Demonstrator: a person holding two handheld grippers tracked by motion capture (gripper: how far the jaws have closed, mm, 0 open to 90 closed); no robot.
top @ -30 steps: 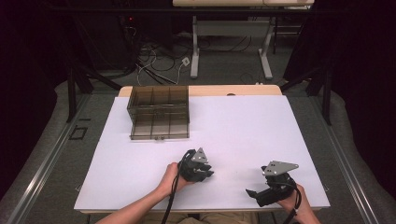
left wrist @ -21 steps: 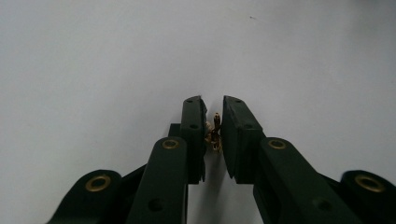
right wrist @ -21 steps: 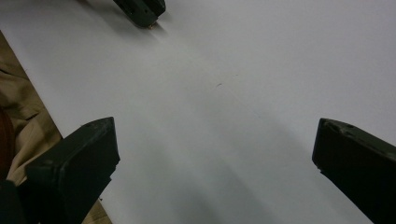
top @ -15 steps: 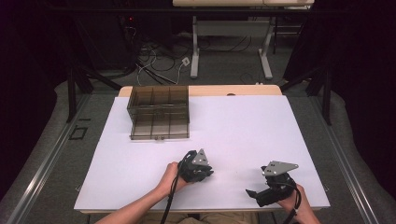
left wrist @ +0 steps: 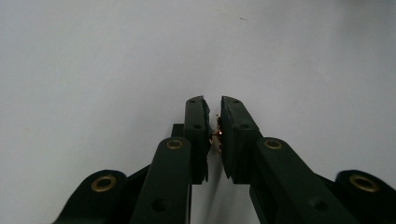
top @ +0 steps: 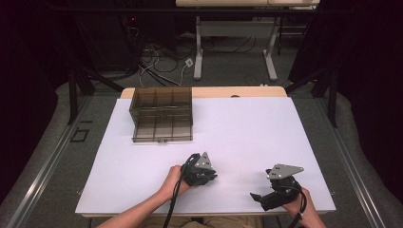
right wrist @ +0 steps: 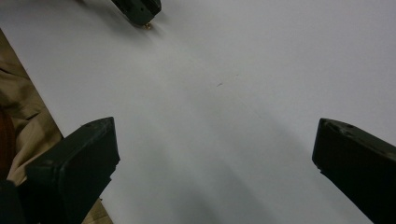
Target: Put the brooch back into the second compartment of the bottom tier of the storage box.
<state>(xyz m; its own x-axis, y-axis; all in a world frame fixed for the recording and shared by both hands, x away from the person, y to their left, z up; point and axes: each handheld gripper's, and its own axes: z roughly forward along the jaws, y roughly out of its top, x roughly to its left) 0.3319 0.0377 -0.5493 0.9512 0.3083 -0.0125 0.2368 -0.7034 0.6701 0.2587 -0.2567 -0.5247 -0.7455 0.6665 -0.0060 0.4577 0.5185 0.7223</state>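
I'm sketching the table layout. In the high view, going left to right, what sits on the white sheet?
Smoky transparent plastic compartment box → left gripper, jaws nearly closed on a small copper-coloured piece → right gripper, jaws wide open.

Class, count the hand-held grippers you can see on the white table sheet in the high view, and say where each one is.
2. The left gripper is near the sheet's front edge, about the middle; the right gripper is at the front right. None seems hidden.

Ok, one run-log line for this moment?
left tool: closing on small copper-coloured piece | right tool: open, nothing between | compartment box: untouched, far left
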